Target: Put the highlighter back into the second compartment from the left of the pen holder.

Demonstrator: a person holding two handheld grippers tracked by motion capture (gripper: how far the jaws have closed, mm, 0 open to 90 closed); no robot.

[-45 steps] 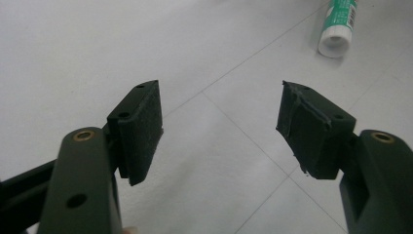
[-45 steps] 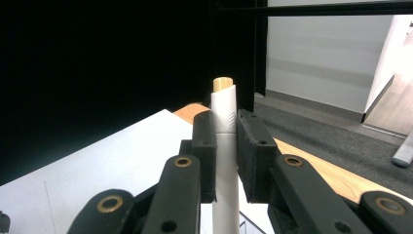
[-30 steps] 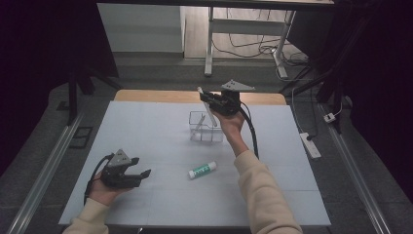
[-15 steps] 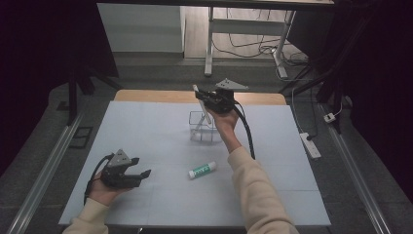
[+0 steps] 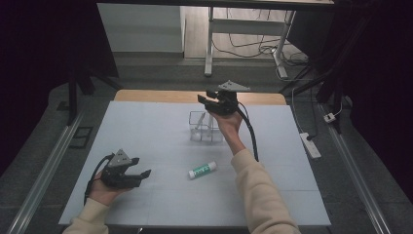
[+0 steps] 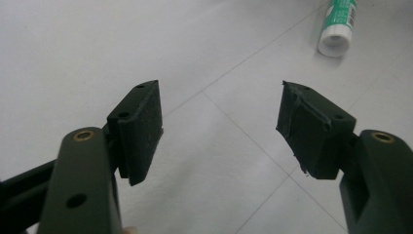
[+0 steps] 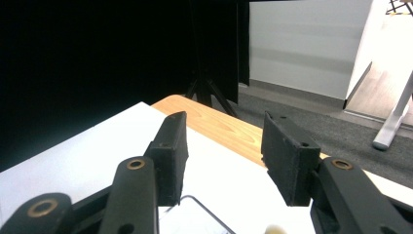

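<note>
Above the far middle of the table, the right gripper [image 5: 210,99] hangs over a clear box [image 5: 206,126]; its jaws have just been opening and now stand partly apart with nothing between them; in the right gripper view the pads [image 7: 171,156] frame bare air, with the rim of the box [image 7: 195,207] just below them; a thin pale stick leans inside the box, though I cannot tell what it is; beyond the jaws runs the wooden back edge [image 7: 229,131] of the table. Nearer the person, the left gripper [image 5: 142,175] rests low over the white table [image 5: 146,136] at the near left, jaws wide and empty; from the left gripper view its pads [image 6: 141,129] point across the bare surface toward a green and white glue stick [image 5: 202,170], which lies flat on the table, well apart from both grippers, between the left gripper and the box.
</note>
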